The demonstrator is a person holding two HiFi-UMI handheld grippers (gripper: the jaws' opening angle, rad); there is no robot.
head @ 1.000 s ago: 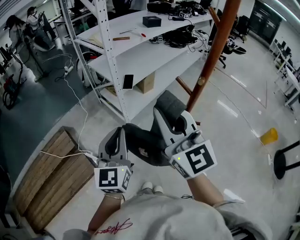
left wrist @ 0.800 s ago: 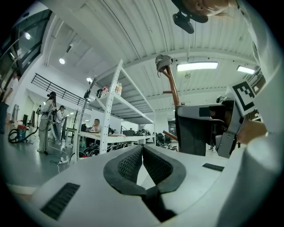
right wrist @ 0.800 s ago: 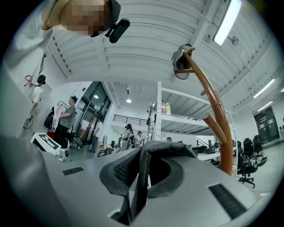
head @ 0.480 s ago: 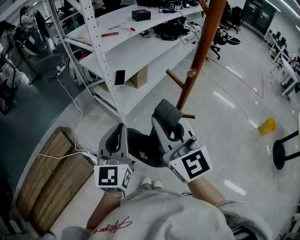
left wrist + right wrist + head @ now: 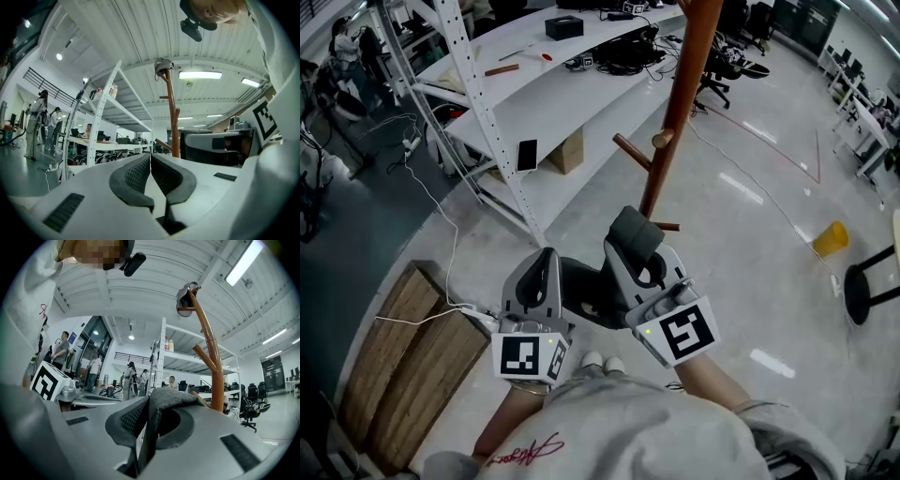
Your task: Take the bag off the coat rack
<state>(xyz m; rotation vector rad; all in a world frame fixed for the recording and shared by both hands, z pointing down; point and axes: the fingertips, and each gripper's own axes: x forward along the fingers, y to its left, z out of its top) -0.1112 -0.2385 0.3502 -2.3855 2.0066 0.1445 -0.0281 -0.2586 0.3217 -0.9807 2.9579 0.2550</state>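
Hanging low in front of the person, the dark bag (image 5: 581, 295) sits between the two tools and looks to be clear of the coat rack (image 5: 675, 103). None of the bag is on the brown pegs (image 5: 633, 152) that can be seen, and the pole stands just past it, over the shiny floor (image 5: 750, 244). So I think the lifting-off step is nearly done, and the job in hand now is to bring the bag away. The grey strap (image 5: 633, 230) at the top of the bag is what holds it up. The right gripper (image 5: 630, 255) has its jaws squeezed tight on that strap, and the soft grey cloth (image 5: 164, 401) pokes up between the two pads. The left gripper (image 5: 546, 255) is just beside the bag on the other side. Its jaws (image 5: 150, 157) are pressed together with nothing in them. I cannot tell if its side touches the bag. The next move, I think, needs the right jaws to stay tight so the strap does not slip, and the bag should be pulled back toward the person so it does not bump the pole or catch a peg. The left tool could help from below if the bag swings. A tall white shelf (image 5: 478, 122) stands off to the left.
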